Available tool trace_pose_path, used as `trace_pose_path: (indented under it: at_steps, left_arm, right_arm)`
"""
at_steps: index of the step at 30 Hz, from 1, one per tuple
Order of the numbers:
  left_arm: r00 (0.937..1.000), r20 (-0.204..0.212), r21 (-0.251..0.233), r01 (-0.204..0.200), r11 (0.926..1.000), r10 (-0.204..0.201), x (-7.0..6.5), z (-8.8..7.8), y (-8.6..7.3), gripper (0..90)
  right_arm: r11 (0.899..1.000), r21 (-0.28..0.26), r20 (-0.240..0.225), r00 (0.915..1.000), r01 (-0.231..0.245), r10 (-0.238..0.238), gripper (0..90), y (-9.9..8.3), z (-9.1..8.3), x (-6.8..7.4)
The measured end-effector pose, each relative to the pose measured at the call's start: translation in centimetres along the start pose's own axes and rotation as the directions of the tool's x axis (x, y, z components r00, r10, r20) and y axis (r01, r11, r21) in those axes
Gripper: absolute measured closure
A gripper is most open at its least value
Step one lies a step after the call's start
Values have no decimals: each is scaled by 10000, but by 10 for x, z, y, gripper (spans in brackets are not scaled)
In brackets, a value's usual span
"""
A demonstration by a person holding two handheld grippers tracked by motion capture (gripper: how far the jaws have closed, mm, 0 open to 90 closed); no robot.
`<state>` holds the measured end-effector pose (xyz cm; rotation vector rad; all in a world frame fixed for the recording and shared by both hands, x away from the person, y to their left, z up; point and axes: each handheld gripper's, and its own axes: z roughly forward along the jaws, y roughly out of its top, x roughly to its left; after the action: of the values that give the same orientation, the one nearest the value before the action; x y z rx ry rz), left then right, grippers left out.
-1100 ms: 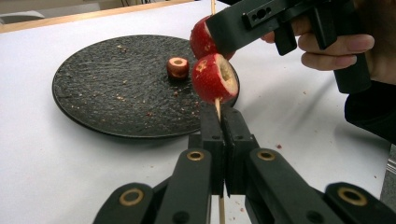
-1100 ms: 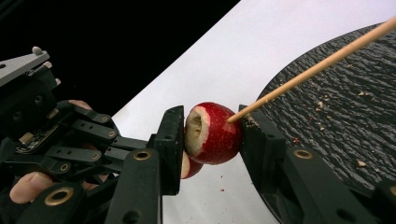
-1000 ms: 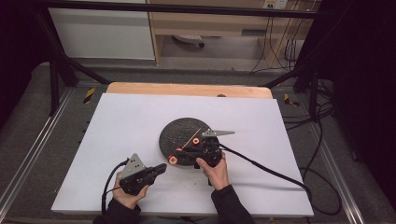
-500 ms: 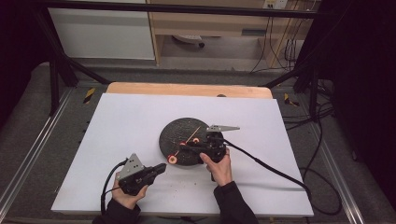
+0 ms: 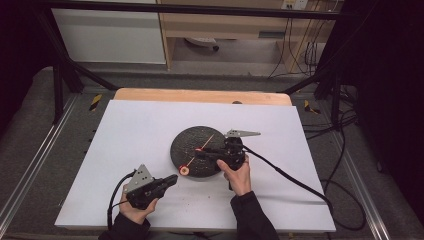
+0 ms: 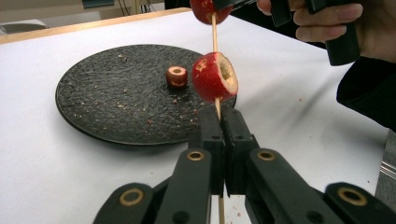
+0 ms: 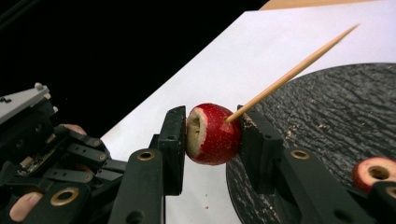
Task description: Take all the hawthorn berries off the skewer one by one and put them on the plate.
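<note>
Wooden skewer (image 6: 215, 37): thin, pale, threaded through two cored red fruits over the black plate (image 5: 186, 142). My left gripper (image 6: 220, 122) pinches its lower end fully closed; my right gripper (image 7: 212, 135) clamps the upper fruit (image 7: 212, 134).

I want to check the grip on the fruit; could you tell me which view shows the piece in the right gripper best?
The right gripper view: the red fruit piece sits close-up, clamped and skewered. The left gripper view crops it at the top edge; the high view shows a speck.
</note>
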<state>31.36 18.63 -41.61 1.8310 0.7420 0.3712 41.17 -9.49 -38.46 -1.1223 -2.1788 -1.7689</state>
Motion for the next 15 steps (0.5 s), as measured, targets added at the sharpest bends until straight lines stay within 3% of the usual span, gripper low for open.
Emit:
trace_pose_path:
  at_steps: [15]
  left_arm:
    - [9999, 114, -113, -56, 9999, 58, -1, -2, 0, 884]
  right_arm:
    - [9988, -499, 291, 9996, 8, 6, 651, 14, -18, -5]
